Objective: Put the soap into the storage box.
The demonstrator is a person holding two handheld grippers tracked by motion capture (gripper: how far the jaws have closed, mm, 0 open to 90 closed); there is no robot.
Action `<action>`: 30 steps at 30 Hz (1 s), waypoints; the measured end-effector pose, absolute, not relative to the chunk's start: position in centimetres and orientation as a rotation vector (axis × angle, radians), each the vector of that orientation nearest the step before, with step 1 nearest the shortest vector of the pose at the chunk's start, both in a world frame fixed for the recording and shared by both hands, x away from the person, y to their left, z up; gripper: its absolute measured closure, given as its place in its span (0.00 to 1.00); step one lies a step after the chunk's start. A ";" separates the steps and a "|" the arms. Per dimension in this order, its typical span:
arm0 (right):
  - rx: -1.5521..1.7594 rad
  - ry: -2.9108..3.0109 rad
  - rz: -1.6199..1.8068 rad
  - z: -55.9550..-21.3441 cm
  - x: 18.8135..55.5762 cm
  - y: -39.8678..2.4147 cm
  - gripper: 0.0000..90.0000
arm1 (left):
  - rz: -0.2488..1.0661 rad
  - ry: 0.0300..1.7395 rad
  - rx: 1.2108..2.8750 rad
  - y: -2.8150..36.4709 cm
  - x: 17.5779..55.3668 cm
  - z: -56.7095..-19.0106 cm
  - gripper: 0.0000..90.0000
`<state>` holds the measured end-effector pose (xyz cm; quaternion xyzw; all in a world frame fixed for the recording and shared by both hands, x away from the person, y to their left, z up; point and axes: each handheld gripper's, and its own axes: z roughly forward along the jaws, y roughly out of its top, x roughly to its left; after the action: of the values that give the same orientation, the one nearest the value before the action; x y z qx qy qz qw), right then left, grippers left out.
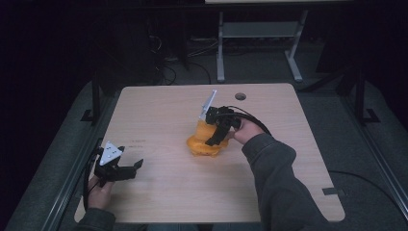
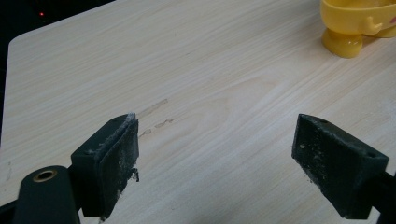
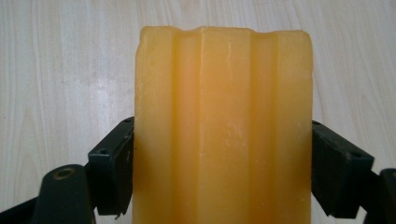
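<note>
Near table centre, right claw (image 1: 217, 136) clamping ribbed orange block (image 3: 223, 130), long axis along jaws, left claw (image 2: 215, 158) agape.

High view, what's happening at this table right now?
A person works at a wooden table with a handheld gripper in each hand. The right gripper is clamped on an orange ribbed block, above a yellow-orange toy near the table's middle. The left gripper waits open near the left edge, holding nothing.
</note>
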<state>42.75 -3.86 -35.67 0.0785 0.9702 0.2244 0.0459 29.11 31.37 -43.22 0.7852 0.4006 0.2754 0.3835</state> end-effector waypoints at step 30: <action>0.215 3.018 0.622 -38.0 43.6 -2.2 0.23 | 0.703 1.021 1.999 31.4 29.1 -43.2 0.16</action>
<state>43.55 -2.24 -38.01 0.0697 0.9767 0.2012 0.0262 29.13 31.36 -43.23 0.7846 0.4006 0.2759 0.3845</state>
